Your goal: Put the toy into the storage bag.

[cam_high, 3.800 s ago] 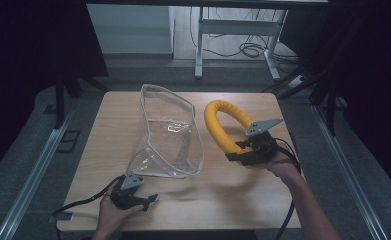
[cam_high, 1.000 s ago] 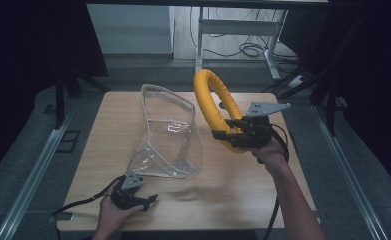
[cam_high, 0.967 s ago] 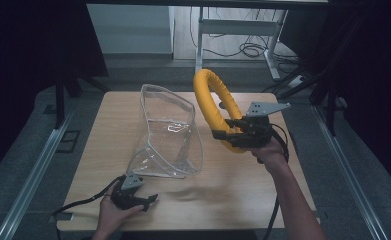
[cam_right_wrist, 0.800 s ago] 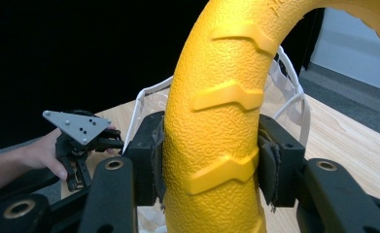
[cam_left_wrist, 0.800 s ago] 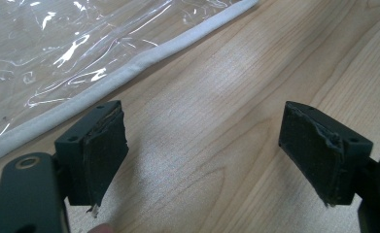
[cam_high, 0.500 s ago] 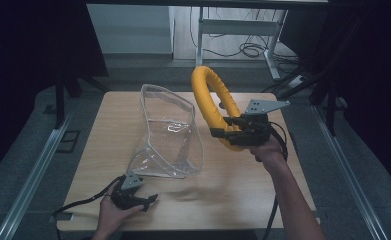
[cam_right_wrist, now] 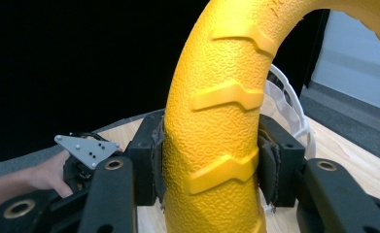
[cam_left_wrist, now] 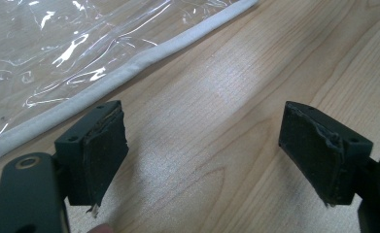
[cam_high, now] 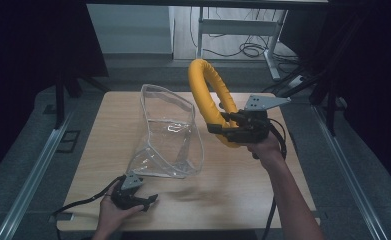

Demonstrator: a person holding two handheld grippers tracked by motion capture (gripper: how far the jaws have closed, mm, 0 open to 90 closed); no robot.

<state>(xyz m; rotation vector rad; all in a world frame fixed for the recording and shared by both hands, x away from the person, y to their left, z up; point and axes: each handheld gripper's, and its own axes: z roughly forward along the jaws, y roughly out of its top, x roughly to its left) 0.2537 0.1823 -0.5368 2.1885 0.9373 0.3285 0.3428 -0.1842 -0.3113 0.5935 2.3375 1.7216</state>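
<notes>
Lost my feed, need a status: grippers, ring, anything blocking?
Right gripper shut on yellow ring, lifted beside clear bag. Left gripper open, empty, low over table by bag's white hem. Nothing blocking.

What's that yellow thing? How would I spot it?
Look at the wooden table. To the right of the clear plastic bag, the right claw holds a thick yellow ring upright above the tabletop. It is the one bright, ridged thing there.
</notes>
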